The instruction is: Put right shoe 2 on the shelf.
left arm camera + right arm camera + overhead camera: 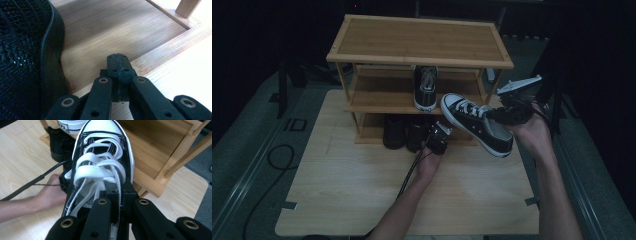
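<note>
1. Two grippers are at work over a pale wooden table [362, 200] with a smooth, fine-grained top.
2. The right gripper [493, 115] is closed on a black canvas sneaker [477, 125]; in the right gripper view its black jaws pinch the shoe's upper at the opening, just behind the laces [100, 167].
3. The sneaker is held in the air, tilted, in front of the right end of the rack and clear of the table. It has a white rubber toe cap, a white sole edge and flat white laces.
4. The left gripper [438, 140] has its jaws pressed fully together with nothing between them. Its tip rests at the front edge of the rack's bottom shelf.
5. The rack [419, 37] is bamboo, rectangular, with three framed slatted levels.
6. A second black-and-white sneaker [425, 87] stands on the middle shelf, heel toward the camera.
7. Dark shoes [394, 132] sit on the bottom shelf; in the left gripper view one, of black woven mesh with a smooth curved rim, lies just beside the closed jaws.
</note>
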